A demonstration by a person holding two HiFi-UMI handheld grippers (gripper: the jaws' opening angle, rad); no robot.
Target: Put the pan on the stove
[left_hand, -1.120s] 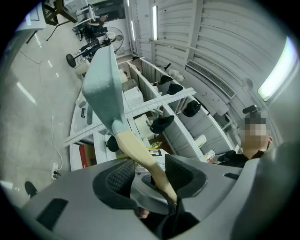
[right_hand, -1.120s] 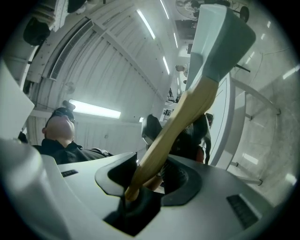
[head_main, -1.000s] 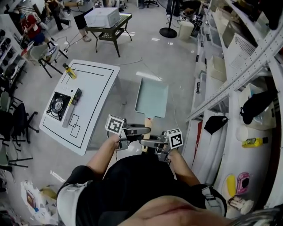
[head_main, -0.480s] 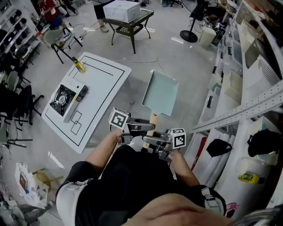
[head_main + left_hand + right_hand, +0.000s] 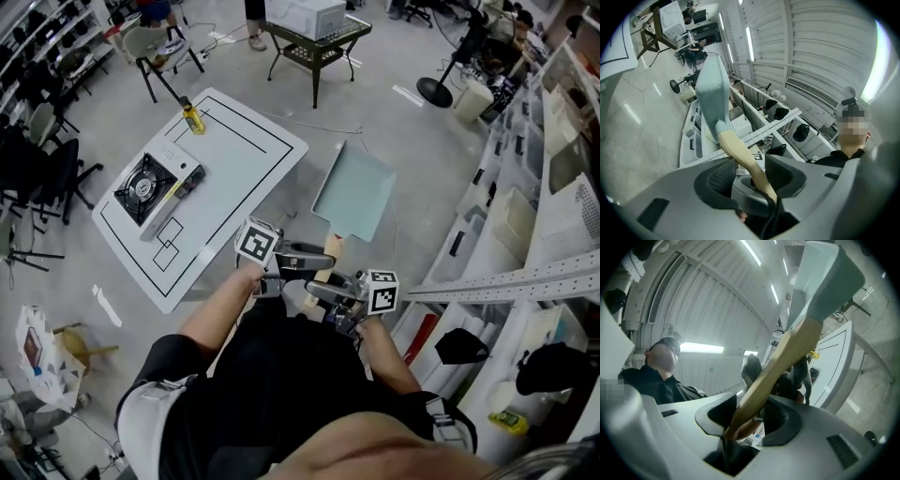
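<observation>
Holding the pan by its handle with both claws

Both claws grip the one wooden handle (image 5: 330, 253) of the pan (image 5: 354, 192). The left claw (image 5: 323, 260) comes in from the left and clamps it nearer the pan. The right claw (image 5: 314, 291) comes in from the right and clamps it nearer the end. In the left gripper view the handle (image 5: 740, 154) runs up between the pads of the left claw (image 5: 749, 171) to the pale green pan (image 5: 711, 93). In the right gripper view the handle (image 5: 783, 362) likewise sits between the pads of the right claw (image 5: 750, 413), with the pan (image 5: 825, 277) above.

The pan hangs in the air over the floor (image 5: 394, 122), just past the right edge of the counter (image 5: 244, 159) and not touching it. The stove (image 5: 150, 185) sits at the counter's left side, well apart from the pan, with bare white top between them. A bottle (image 5: 192, 117) stands at the far corner. Shelves (image 5: 525, 234) line the right side, with a strip of floor between them and the pan.
</observation>
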